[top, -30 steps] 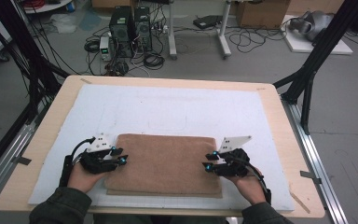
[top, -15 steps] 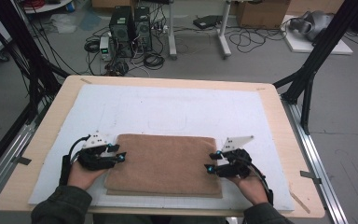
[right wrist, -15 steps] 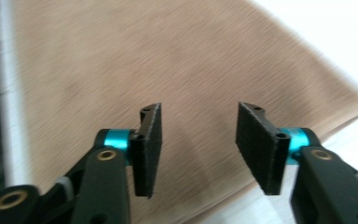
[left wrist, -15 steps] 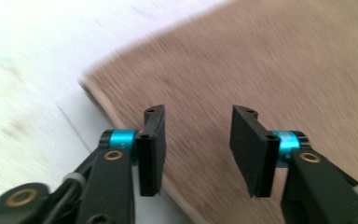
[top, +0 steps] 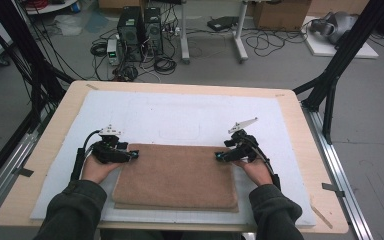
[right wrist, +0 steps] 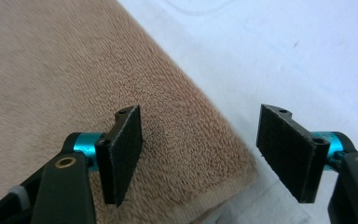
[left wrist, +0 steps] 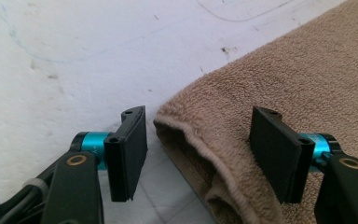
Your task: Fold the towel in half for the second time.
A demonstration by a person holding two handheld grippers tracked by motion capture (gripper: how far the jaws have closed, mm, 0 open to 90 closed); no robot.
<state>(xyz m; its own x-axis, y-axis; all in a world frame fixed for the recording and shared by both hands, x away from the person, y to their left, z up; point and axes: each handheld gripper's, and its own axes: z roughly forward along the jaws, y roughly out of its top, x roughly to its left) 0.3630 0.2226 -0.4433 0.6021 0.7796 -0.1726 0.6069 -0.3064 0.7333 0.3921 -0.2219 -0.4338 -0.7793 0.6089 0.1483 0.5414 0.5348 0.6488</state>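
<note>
Both hands have slid up along the towel since a second ago, from its middle to its two far corners. From the high view, the folded brown towel (top: 175, 175) lies flat on the white mat (top: 180, 115) near the person, its long side running left to right. The left gripper (top: 134, 155) sits at the far left corner and the right gripper (top: 219, 157) at the far right corner, so each hand is as near as the other. From the left gripper view, the jaws are spread wide, and the towel corner (left wrist: 200, 140) pokes in between them, touching neither. From the right gripper view, the jaws are spread too, with the towel edge (right wrist: 223, 144) running between them.
</note>
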